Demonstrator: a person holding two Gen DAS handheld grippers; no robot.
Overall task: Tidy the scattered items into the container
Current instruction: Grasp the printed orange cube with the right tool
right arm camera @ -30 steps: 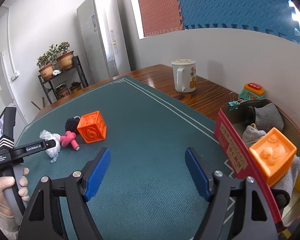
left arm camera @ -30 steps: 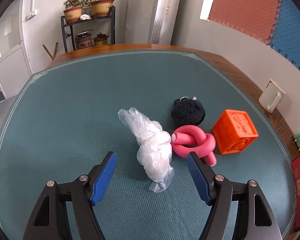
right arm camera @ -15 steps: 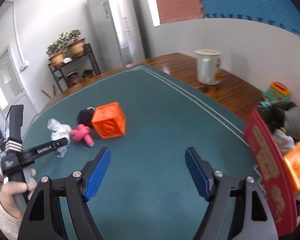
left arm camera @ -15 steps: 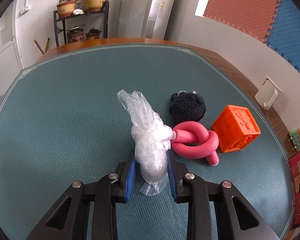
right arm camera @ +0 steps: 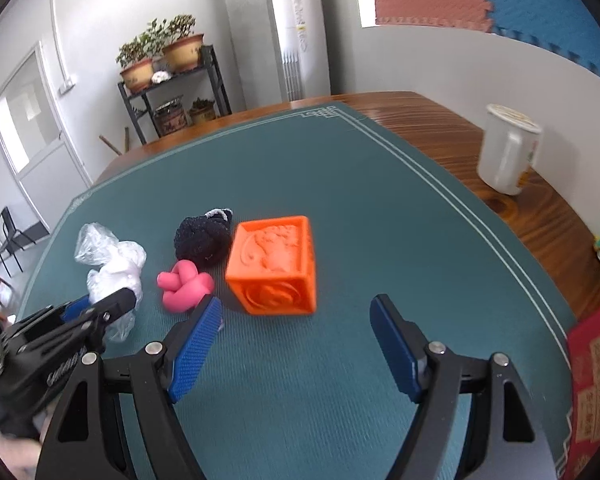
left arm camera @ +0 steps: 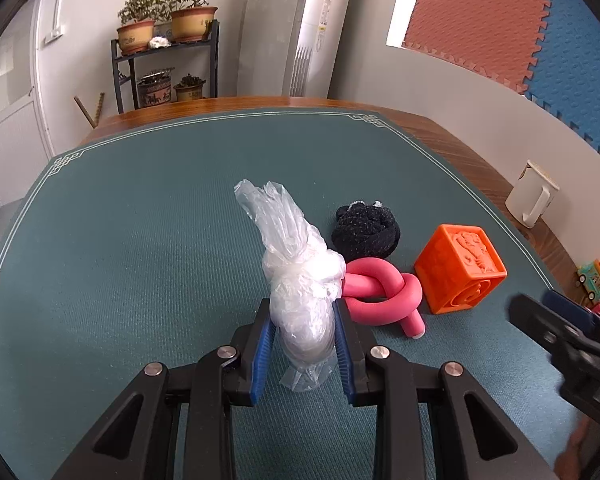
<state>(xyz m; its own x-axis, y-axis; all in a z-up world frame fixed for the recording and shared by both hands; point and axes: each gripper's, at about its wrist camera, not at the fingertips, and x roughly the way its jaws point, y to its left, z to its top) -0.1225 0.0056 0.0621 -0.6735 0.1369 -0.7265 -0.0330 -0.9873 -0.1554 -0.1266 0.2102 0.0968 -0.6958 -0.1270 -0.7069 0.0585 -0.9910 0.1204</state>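
The left tool (left arm camera: pixel 302 344) is clamped on the plastic bag (left arm camera: pixel 300 288), which lies on the worktop (left arm camera: pixel 140 240) touching the pink knot (left arm camera: pixel 380 292). The right tool (right arm camera: pixel 296 344) stands apart, empty, just before the orange cube (right arm camera: pixel 274 266). The red container (right arm camera: pixel 592 384) is at the right edge.

Wooden table (right arm camera: pixel 440 128) under a teal mat (right arm camera: pixel 340 208); ahead of the right tool, orange embossed cube (right arm camera: pixel 274 266), knotted pink foam tube (right arm camera: pixel 184 286), black knit bundle (right arm camera: pixel 202 236), white mug (right arm camera: pixel 508 150) far right.

Knotted clear plastic bag (left arm camera: pixel 300 304) sits clamped upright on the green table (left arm camera: pixel 140 240). Touching it, a pink foam knot (left arm camera: pixel 384 294); behind, a black knitted bundle (left arm camera: pixel 366 232); beside, an embossed orange cube (left arm camera: pixel 460 268). Red container (right arm camera: pixel 596 380) sits right.
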